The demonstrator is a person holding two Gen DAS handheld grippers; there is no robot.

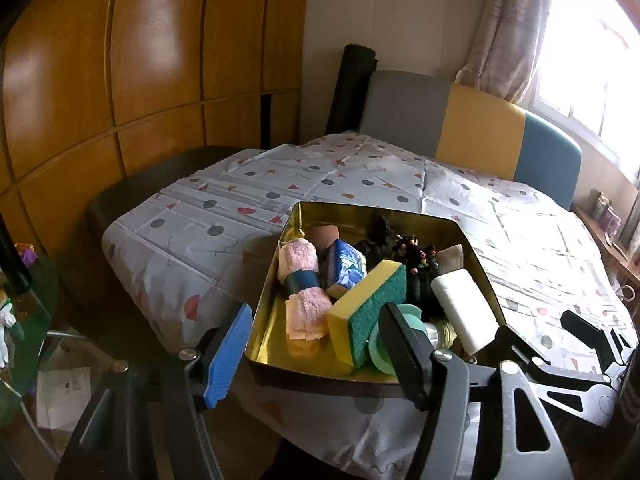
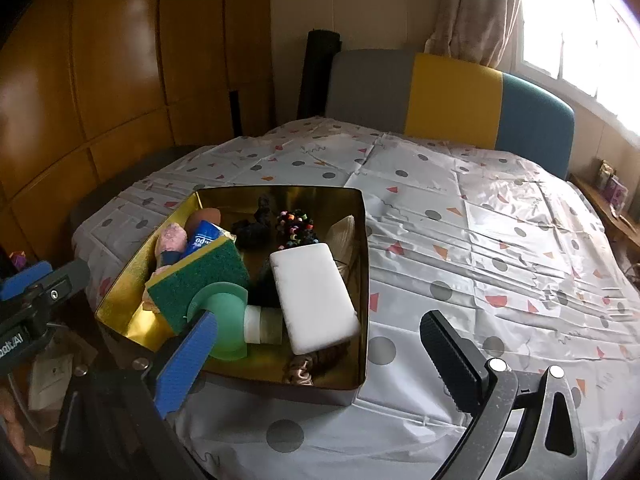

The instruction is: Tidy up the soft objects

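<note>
Gold tin [image 2: 362,240] sits on the spotted tablecloth [image 2: 480,220], crowded. Left to right inside: pink towel roll [image 1: 302,284], blue packet [image 1: 347,266], yellow-green sponge [image 1: 370,300], green plastic piece [image 2: 224,316], white block [image 2: 314,296], hair ties [image 2: 296,224] at the back.

Left gripper [image 1: 316,344] is spread wide and empty, at the tin's near edge. Right gripper [image 2: 320,352] likewise, straddling the near right corner.

Judgement: sponge is light and compressible, leaning; pinch across its long faces. The white block lies topmost, probably foam; grip gently across its narrow sides.

I see wood cupboards [image 1: 132,80] on the left, bright window [image 2: 580,28] w/ curtain [image 2: 476,8], colorful chair [image 2: 452,96] behind table.
</note>
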